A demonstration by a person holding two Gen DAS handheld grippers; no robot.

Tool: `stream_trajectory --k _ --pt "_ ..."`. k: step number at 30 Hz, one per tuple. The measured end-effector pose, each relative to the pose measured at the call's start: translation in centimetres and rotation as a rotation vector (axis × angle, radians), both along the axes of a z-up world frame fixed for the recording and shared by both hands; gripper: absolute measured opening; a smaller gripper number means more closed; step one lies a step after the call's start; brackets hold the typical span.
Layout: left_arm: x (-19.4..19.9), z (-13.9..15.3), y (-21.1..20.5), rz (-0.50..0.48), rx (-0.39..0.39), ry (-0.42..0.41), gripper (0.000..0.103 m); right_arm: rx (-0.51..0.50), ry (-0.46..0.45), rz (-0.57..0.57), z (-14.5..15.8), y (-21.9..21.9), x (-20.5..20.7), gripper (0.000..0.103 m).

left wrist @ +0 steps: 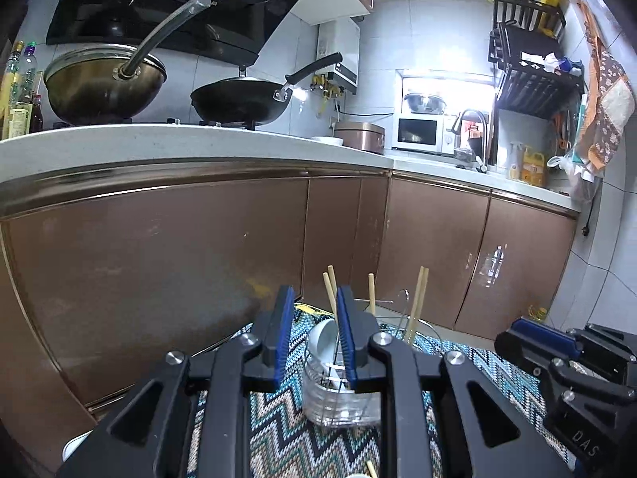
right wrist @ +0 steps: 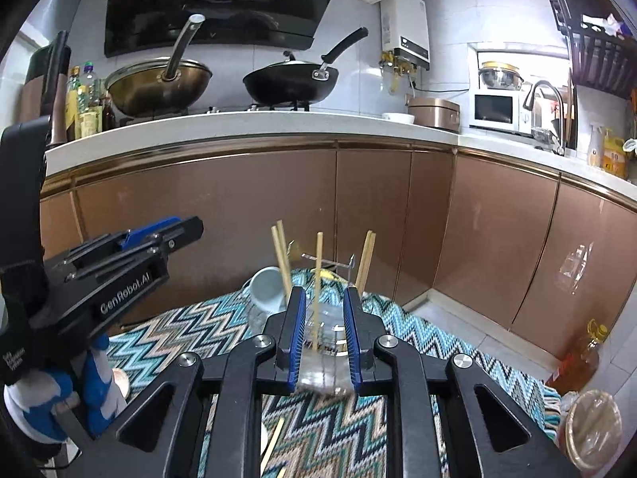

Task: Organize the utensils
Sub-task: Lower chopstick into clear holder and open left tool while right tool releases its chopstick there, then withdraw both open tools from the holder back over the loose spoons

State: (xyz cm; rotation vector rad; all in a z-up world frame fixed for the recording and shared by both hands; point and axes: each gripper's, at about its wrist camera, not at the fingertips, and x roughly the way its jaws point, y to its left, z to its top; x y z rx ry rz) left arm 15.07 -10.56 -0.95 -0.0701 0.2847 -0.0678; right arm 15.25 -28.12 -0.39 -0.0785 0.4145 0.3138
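On the zigzag cloth (right wrist: pixel 342 418), both tongs (left wrist: pixel 314 334) (right wrist: pixel 324 334) stand slightly parted, empty, before the chopstick jar (right wrist: pixel 324 358).

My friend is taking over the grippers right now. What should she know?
Left gripper: open, holding nothing.
Right gripper: open, holding nothing.
Things: the clear holder stands on the zigzag cloth with five chopsticks upright in it and a white cup tipped against it.
Done: those chopsticks are in.
Left: loose chopsticks lie on the cloth near the camera; they probably go in next.
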Motion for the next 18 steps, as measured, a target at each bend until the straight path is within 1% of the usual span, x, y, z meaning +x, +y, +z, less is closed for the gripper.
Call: stream_trajectory --k 3,5,7,10,13,18 --pt "-1.4 0.6 0.2 -0.003 0.004 -0.006 0.021 -0.005 0.007 0.004 0.3 0.1 -1.3 0.02" --pt "-2.3 1.0 0.3 -0.006 0.005 -0.01 0.026 -0.008 0.007 0.006 0.6 0.2 -2.2 0.02" --pt "-3.0 1.3 0.4 -0.009 0.008 -0.013 0.029 -0.012 0.004 0.007 1.0 0.3 -3.0 0.021" --pt "-4.0 1.7 0.7 -0.021 0.01 0.0 0.029 -0.016 0.01 0.008 1.4 0.4 -4.1 0.022" --pt "-5.1 2.1 2.0 -0.051 0.019 0.036 0.03 -0.018 0.036 0.011 1.8 0.3 -4.9 0.022" --pt "-6.7 2.3 5.7 -0.114 0.032 0.179 0.03 -0.032 0.101 0.016 2.2 -0.2 -6.4 0.022"
